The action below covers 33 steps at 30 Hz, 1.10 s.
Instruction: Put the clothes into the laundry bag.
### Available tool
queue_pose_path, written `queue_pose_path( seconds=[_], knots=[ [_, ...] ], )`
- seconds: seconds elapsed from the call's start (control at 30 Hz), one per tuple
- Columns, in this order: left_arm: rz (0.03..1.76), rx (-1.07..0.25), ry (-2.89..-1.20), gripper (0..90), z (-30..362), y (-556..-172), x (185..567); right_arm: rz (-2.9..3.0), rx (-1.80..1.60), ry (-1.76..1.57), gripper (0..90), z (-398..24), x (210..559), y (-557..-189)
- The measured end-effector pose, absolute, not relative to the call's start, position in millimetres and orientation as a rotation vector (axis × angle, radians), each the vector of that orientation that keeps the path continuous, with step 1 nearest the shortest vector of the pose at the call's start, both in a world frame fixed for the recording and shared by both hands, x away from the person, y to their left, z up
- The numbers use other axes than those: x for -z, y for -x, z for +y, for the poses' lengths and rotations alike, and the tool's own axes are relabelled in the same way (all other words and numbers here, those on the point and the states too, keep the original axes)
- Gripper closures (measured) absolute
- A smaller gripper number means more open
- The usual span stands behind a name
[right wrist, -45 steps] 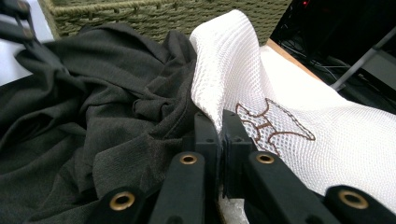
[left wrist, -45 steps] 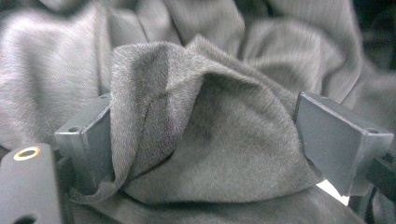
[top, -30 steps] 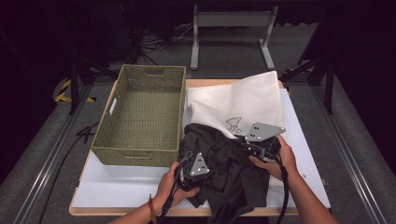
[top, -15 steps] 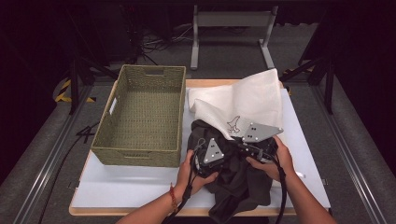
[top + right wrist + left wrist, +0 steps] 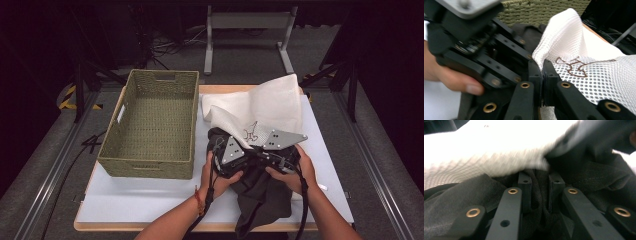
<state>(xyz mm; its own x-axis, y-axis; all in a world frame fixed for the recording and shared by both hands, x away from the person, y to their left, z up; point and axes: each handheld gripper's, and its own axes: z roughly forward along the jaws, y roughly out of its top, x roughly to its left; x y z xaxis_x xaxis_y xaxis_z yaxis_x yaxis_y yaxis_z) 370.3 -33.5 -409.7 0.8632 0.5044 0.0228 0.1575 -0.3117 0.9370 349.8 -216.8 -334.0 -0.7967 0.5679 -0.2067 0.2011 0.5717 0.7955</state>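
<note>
A rectangular olive-green woven wicker basket (image 5: 152,122) with cut-out handles stands on the white-topped table (image 5: 130,200). Just beside the basket's right wall lies a crumpled black fabric garment (image 5: 262,192), soft and matte, with one end hanging over the table's near edge. A white mesh cloth (image 5: 260,107), perforated with small round holes and stitched with a thin brown outline figure, rises in a peak beyond the garment, overlapping its far side.

The left gripper (image 5: 540,182) sits on the garment, close to the basket's near right corner. Its black jaws stand narrowly apart with a bunched fold of the black fabric caught between them, the white mesh blurred just above.

The right gripper (image 5: 541,68) sits farther from the basket, next to the left one. Its jaws are pressed together on the edge of the white mesh cloth, pinching it near the brown stitching. In the right gripper view a hand (image 5: 447,75) grips the left gripper's black body.
</note>
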Motion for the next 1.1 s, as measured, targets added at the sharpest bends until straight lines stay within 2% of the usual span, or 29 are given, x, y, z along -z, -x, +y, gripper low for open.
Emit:
queue_pose_path(
  seconds=[0.07, 0.17, 0.2, 0.23, 0.3, 0.43, 0.6, 0.83, 0.9, 0.93, 0.97, 1.03, 1.1],
  knots=[
    [0.440, -0.356, -1.905, 69.7, -27.6, -366.3, 407.3, 2.362, -1.127, -0.633, 87.9, -219.8, 333.7, -351.2],
    [0.382, -0.312, -1.949, 50.8, -18.5, -355.6, 400.8, 2.371, -1.108, -0.640, 87.9, -221.6, 334.0, -351.2],
    [0.374, -0.325, -1.960, 46.1, -14.8, -350.3, 397.4, 2.373, -1.105, -0.638, 87.8, -222.2, 334.0, -350.8],
    [0.355, -0.286, -1.965, 43.9, -11.1, -345.2, 394.0, 2.376, -1.115, -0.639, 87.9, -223.1, 334.2, -351.1],
    [0.309, -0.203, -2.000, 33.1, -6.5, -333.1, 387.2, 2.374, -1.100, -0.650, 87.9, -223.7, 334.6, -352.2],
    [0.269, -0.199, -2.072, 16.0, -6.8, -305.4, 392.9, 2.379, -1.100, -0.655, 87.8, -224.0, 335.8, -353.2],
    [0.243, -0.216, -2.121, 5.8, -18.9, -291.4, 404.7, 2.383, -1.092, -0.661, 87.8, -224.2, 337.6, -353.6],
    [0.269, -0.261, -2.259, 0.7, -46.5, -289.8, 436.2, 2.397, -1.079, -0.664, 87.7, -224.2, 340.5, -355.0],
    [0.252, -0.342, -2.310, 0.3, -54.8, -285.9, 441.6, 2.398, -1.074, -0.662, 87.7, -223.9, 341.3, -355.4],
    [0.249, -0.439, -2.350, 1.2, -58.9, -282.8, 444.2, 2.399, -1.072, -0.663, 87.7, -223.7, 341.4, -355.4],
    [0.262, -0.515, -2.350, 6.0, -61.2, -280.3, 447.0, 2.398, -1.069, -0.663, 87.6, -223.3, 341.7, -355.3],
    [0.277, -0.576, -2.322, 18.8, -59.6, -283.9, 450.1, 2.398, -1.065, -0.664, 87.6, -222.7, 342.1, -355.0],
    [0.296, -0.591, -2.310, 28.9, -56.1, -291.8, 451.3, 2.399, -1.062, -0.663, 87.6, -222.6, 342.6, -354.7]
  ],
)
